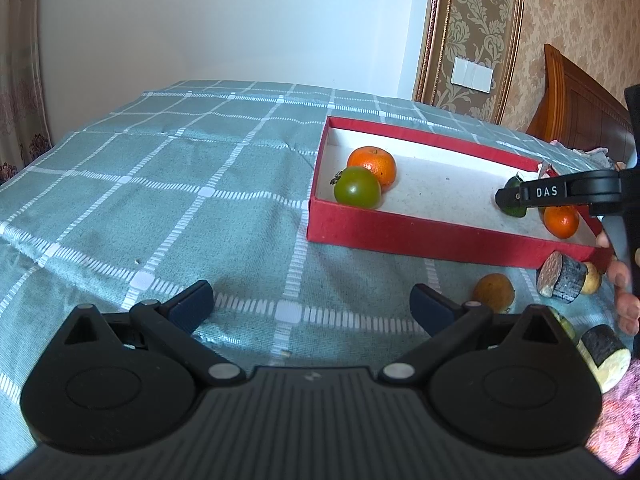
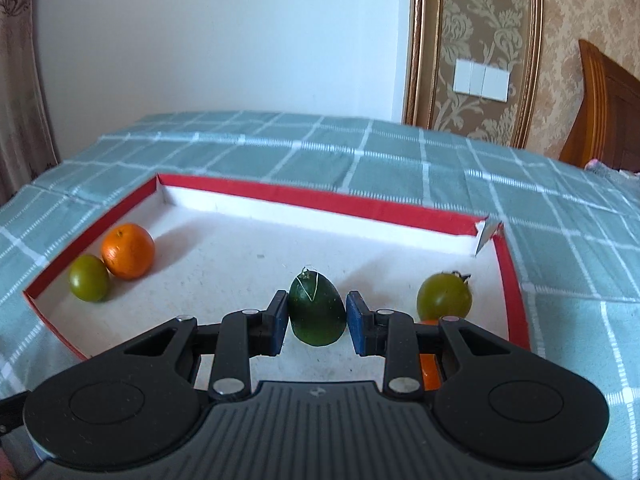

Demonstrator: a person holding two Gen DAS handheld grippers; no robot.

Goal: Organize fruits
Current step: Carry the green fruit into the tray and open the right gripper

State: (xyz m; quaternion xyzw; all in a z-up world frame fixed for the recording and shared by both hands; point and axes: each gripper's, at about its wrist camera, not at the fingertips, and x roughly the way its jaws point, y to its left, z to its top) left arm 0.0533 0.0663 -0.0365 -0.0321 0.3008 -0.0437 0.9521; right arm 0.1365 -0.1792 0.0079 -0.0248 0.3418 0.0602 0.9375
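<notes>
We are partway through filling the red box (image 2: 404, 210): our right gripper (image 2: 317, 322) pinches a dark green fruit (image 2: 317, 310) between its blue pads (image 2: 279, 322) and carries it over the white floor of the box, toward the middle.

Going left to right in the right wrist view, a green tomato (image 2: 89, 283) and an orange (image 2: 128, 251) sit touching in the left corner, the held fruit hangs in the centre, and a second green tomato (image 2: 444, 296) rests near the right wall, with a sliver of another orange (image 2: 431, 372) showing behind the gripper linkage.

The next move, as we judge it, calls for lowering the fruit onto bare floor between the two groups and spreading the tongs only once it rests, since its rounded base may let it roll.

Our left gripper (image 1: 313, 306) hangs with its tongs spread wide and nothing between them, above the checked cloth (image 1: 160, 184) just left of the box.

The left wrist view gives us what the right one lacks: fruit and other pieces outside the box, by its near right corner, namely a brownish-yellow round fruit (image 1: 494, 292), a short dark-skinned chunk (image 1: 560, 282), and a second dark-skinned, pale-fleshed piece (image 1: 604, 354). It also shows the hand (image 1: 624, 292) holding the right tool. The right view alone shows the grip itself and the torn far right corner (image 2: 486, 236) of the box.
</notes>
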